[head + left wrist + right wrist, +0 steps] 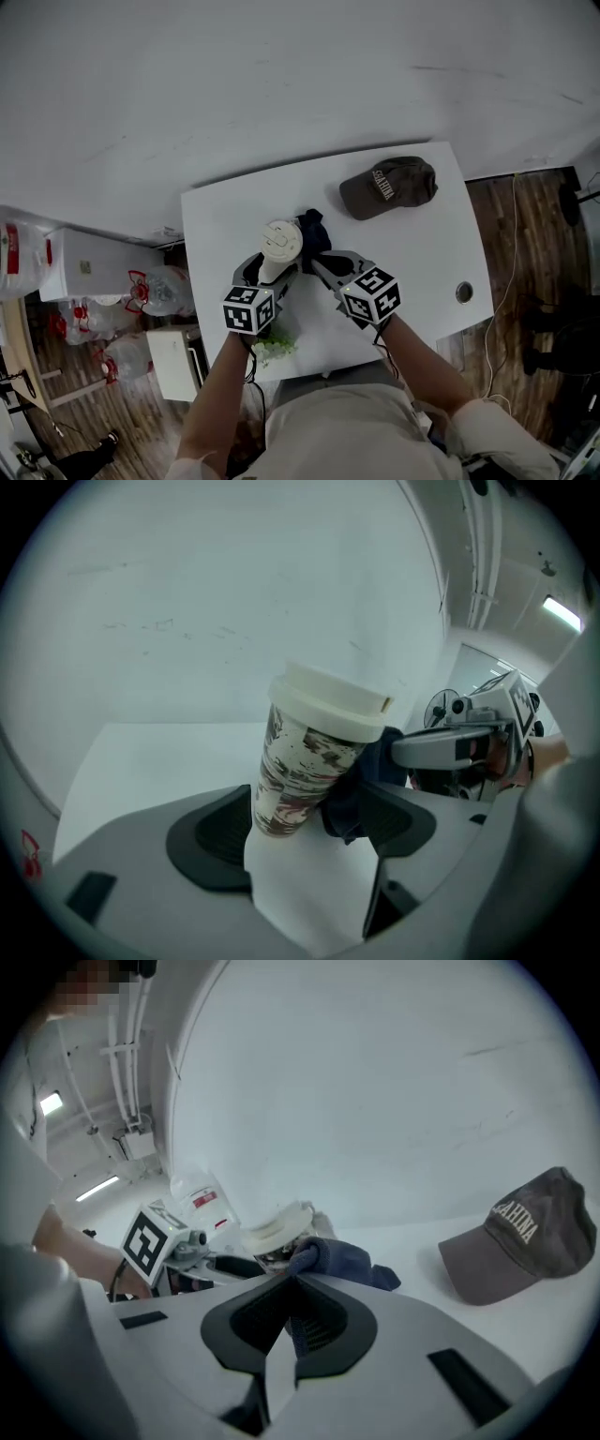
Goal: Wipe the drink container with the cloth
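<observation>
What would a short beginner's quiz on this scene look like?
1. What does the right gripper pinch? A) a sponge B) a dark blue cloth C) a spoon
2. True or false: the cup between the left gripper's jaws has no lid.
3. Fill in: away from both grippers, a brown ___ lies on the white table.

Key: 1. B. 2. False: its white lid is on. 3. cap.

Matt paper cup (305,761), fuzzy cloth (342,1262), smooth table (412,253)
</observation>
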Action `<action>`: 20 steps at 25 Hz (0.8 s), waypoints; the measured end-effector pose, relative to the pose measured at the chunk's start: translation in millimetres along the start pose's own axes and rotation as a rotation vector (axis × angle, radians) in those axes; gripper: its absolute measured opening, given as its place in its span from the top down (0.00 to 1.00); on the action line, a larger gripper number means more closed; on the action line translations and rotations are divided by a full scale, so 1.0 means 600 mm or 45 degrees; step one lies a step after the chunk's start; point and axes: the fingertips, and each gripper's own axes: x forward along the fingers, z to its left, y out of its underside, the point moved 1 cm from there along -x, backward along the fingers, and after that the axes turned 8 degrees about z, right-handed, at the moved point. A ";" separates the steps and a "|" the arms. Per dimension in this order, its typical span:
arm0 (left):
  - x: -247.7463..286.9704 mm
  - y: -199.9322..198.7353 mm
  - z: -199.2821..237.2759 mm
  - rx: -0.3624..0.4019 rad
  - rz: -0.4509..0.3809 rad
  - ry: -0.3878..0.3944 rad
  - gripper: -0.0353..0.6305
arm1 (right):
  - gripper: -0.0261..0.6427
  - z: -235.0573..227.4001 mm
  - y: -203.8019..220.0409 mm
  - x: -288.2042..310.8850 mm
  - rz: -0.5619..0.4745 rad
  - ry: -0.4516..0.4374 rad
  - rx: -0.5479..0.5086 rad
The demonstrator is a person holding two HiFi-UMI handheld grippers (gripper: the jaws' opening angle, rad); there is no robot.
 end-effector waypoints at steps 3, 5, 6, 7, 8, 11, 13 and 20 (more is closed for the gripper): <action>-0.038 0.001 -0.010 -0.008 -0.043 -0.001 0.39 | 0.91 0.013 -0.033 -0.048 -0.058 0.034 -0.010; -0.068 -0.006 -0.011 -0.010 -0.075 -0.021 0.39 | 0.91 0.025 -0.060 -0.080 -0.101 0.062 -0.040; -0.084 -0.013 -0.012 -0.006 -0.093 -0.037 0.40 | 0.91 0.031 -0.075 -0.095 -0.125 0.078 -0.058; -0.102 -0.022 -0.014 0.004 -0.112 -0.055 0.42 | 0.91 0.037 -0.090 -0.112 -0.150 0.095 -0.077; -0.120 -0.033 -0.017 0.019 -0.134 -0.071 0.46 | 0.91 0.044 -0.104 -0.128 -0.176 0.114 -0.094; -0.177 -0.074 -0.026 0.083 -0.217 -0.109 0.55 | 0.91 0.069 -0.149 -0.173 -0.263 0.155 -0.137; -0.217 -0.100 -0.032 0.118 -0.281 -0.127 0.61 | 0.91 0.091 -0.178 -0.202 -0.326 0.162 -0.154; -0.352 -0.169 -0.060 0.299 -0.456 -0.251 0.77 | 0.91 0.191 -0.271 -0.304 -0.516 0.113 -0.234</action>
